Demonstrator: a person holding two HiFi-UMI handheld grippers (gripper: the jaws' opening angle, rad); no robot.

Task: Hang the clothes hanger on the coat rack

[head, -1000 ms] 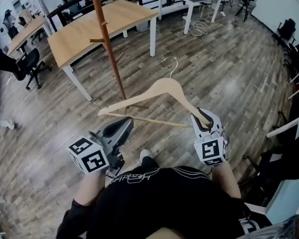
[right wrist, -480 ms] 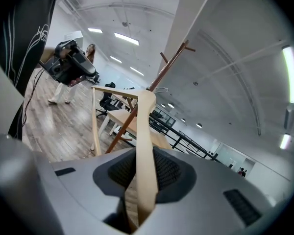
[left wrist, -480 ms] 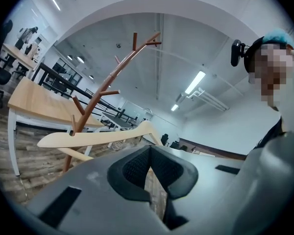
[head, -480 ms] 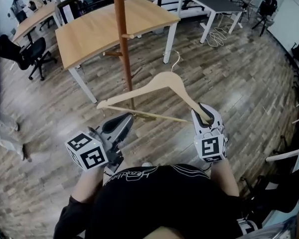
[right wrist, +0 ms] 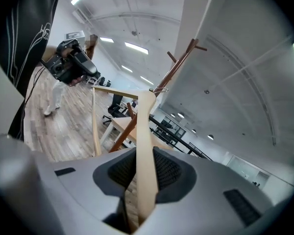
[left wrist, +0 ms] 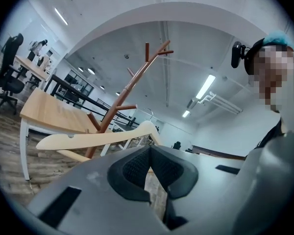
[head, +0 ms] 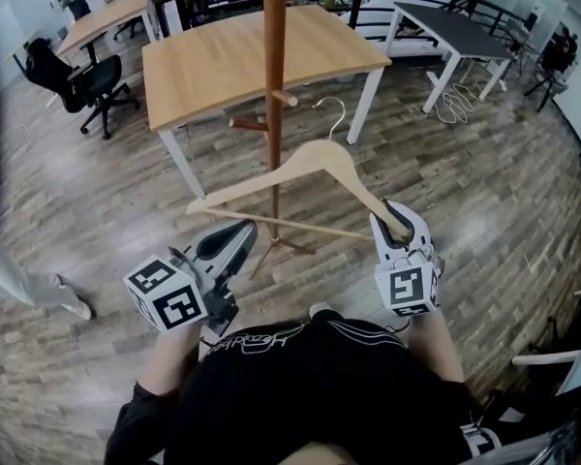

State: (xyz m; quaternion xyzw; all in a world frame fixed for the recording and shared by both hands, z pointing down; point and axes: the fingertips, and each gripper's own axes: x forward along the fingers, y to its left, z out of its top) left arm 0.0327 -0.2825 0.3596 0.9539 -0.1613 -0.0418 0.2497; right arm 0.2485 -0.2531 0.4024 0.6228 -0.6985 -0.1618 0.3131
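A pale wooden clothes hanger (head: 315, 163) with a metal hook (head: 331, 114) hangs level in front of me. My right gripper (head: 397, 223) is shut on the hanger's right arm, which runs up between the pads (right wrist: 146, 155). The red-brown coat rack (head: 274, 85) stands just beyond the hanger, its pole crossing behind the hanger's left arm, with short pegs (head: 286, 97) on it. In the left gripper view the rack (left wrist: 132, 82) rises behind the hanger (left wrist: 98, 138). My left gripper (head: 240, 232) is shut with nothing in it, below the hanger's lower bar.
A light wooden table (head: 252, 56) stands right behind the rack, with a dark table (head: 445, 22) at the back right and an office chair (head: 87, 76) at the back left. A person with a camera (right wrist: 71, 65) stands on the plank floor. The rack's feet (head: 276, 250) spread near me.
The coat rack and the table have come closer and shifted toward the centre of the head view. The hanger now overlaps the pole. Both grippers keep their pose and grip.
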